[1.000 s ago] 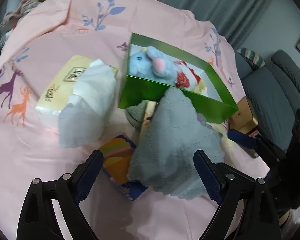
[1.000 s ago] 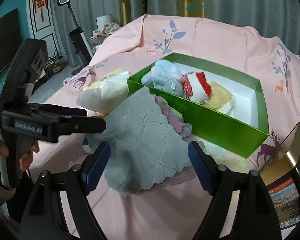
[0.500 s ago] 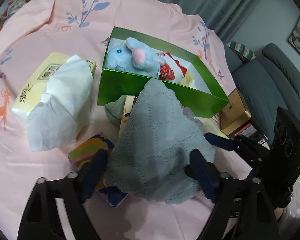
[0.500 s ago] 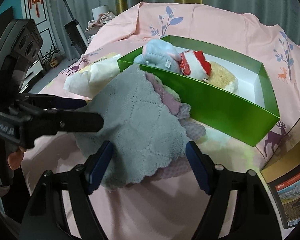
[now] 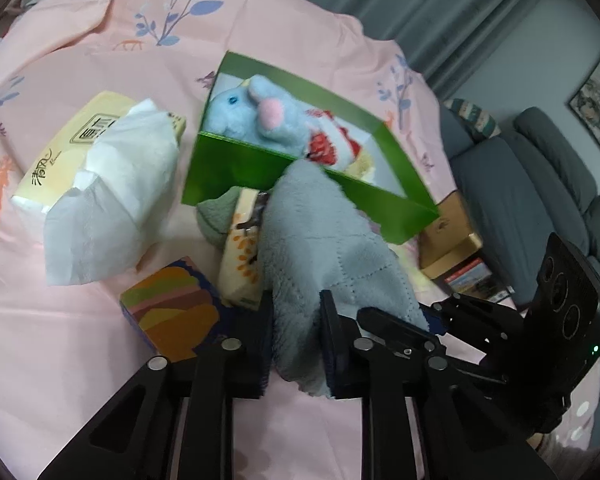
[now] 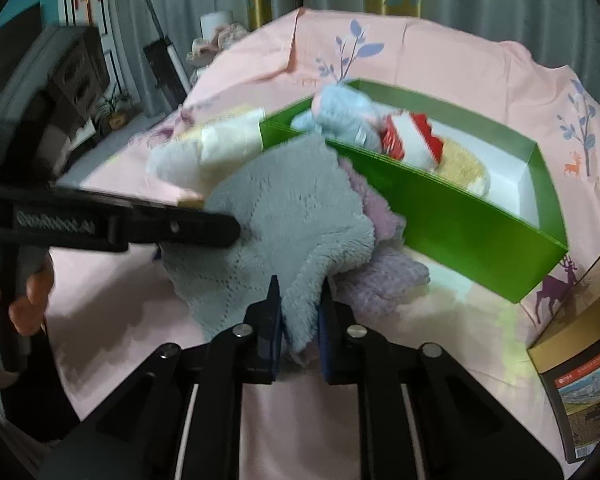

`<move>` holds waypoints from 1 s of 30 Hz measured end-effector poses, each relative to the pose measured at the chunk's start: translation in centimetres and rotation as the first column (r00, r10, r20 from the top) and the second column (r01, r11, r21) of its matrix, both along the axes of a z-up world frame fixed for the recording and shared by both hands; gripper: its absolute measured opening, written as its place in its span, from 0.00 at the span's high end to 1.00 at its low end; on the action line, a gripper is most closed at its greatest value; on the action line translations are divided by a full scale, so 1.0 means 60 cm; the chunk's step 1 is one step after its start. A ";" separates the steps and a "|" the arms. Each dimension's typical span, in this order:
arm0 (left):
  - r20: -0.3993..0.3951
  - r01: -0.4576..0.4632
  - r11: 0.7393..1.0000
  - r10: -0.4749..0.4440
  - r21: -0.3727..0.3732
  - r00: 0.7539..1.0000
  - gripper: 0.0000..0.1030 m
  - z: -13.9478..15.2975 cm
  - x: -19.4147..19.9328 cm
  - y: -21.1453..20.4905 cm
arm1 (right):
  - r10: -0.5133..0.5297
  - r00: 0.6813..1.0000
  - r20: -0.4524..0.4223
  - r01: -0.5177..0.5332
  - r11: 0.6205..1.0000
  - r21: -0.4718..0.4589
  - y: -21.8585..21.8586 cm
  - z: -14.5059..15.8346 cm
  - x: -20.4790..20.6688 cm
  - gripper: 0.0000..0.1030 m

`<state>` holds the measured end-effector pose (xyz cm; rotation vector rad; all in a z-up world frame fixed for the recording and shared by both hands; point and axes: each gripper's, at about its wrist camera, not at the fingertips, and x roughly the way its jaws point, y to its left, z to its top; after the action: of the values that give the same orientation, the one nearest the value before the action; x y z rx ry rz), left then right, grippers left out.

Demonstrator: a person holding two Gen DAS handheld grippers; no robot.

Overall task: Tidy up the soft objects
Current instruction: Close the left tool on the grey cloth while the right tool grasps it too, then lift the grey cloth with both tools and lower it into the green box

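Observation:
A grey fluffy towel (image 5: pixel 324 248) lies on the pink cloth in front of the green box (image 5: pixel 236 168). My left gripper (image 5: pixel 296 344) is shut on the towel's near corner. My right gripper (image 6: pixel 300 320) is shut on another corner of the same towel (image 6: pixel 284 216). A lilac towel (image 6: pixel 380 264) lies under it. The green box (image 6: pixel 460 232) holds a blue plush elephant (image 5: pixel 256 116), a red and white soft toy (image 6: pixel 412 140) and a beige plush (image 6: pixel 464 164).
A tissue pack (image 5: pixel 100 176) with a tissue pulled out lies left of the box. A colourful small box (image 5: pixel 172 304) and a yellow packet (image 5: pixel 240 256) lie by the towel. A gold tin (image 6: pixel 580 344) stands at the right. A grey sofa (image 5: pixel 540 184) is beyond the table.
Both grippers were open around the grey towel; now both have closed on its corners. The towel is bunched up between the fingers.

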<state>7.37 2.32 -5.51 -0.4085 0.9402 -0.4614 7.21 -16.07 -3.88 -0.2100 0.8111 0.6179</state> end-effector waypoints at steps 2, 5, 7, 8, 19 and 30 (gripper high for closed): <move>0.008 0.008 1.000 -0.008 -0.030 1.000 0.81 0.010 -0.005 0.000 | -0.001 1.000 0.016 0.001 1.000 0.007 -0.001 0.013 -0.006 0.88; 0.033 0.014 0.999 -0.012 -0.049 0.999 0.81 0.032 -0.018 0.001 | 0.005 0.999 0.050 -0.006 1.000 0.010 -0.001 0.035 -0.021 0.88; 0.060 0.016 0.999 -0.013 -0.050 0.998 0.81 0.053 -0.030 0.000 | 0.011 0.996 0.084 -0.013 1.000 0.018 -0.002 0.057 -0.032 0.88; 0.071 0.019 0.999 -0.015 -0.051 0.997 0.81 0.063 -0.034 -0.002 | 0.015 0.994 0.105 -0.017 1.000 0.022 -0.003 0.072 -0.038 0.88; 0.249 0.051 0.999 -0.047 -0.012 0.967 0.81 0.230 -0.048 -0.028 | -0.001 0.950 0.311 -0.014 0.999 0.048 -0.018 0.219 -0.055 0.88; 0.329 0.060 0.996 -0.080 0.071 0.941 0.81 0.327 0.011 -0.078 | -0.038 0.906 0.421 0.018 0.999 0.051 -0.037 0.288 -0.022 0.88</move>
<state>8.03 -2.34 14.11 -0.2328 0.6401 -0.5464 5.90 -18.29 13.42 -0.2783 0.3789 0.5371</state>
